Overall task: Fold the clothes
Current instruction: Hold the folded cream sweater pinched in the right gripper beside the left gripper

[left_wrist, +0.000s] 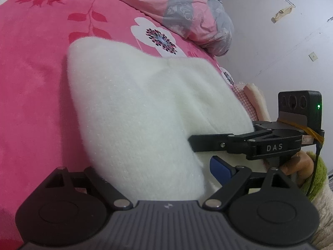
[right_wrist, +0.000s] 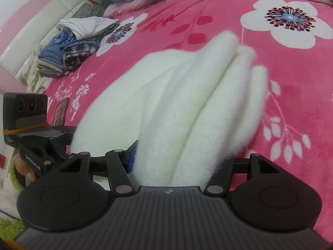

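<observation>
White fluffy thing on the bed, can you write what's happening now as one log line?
step: folding | item: white fluffy garment bunched in thick folds on pink flowered bedspread | both grippers' jaws around its near edge | other clothes piled aside

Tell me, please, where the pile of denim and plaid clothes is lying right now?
In the right wrist view, the clothes pile sits at upper left on the pink floral bedspread, near the white bed frame, left of the white fleece garment.

1 white garment [right_wrist: 177,108], 2 grippers, 1 clothes pile [right_wrist: 70,48].

"DAS" on right gripper [left_wrist: 208,154]; "GenRobot.AI" on left gripper [right_wrist: 133,156]
</observation>
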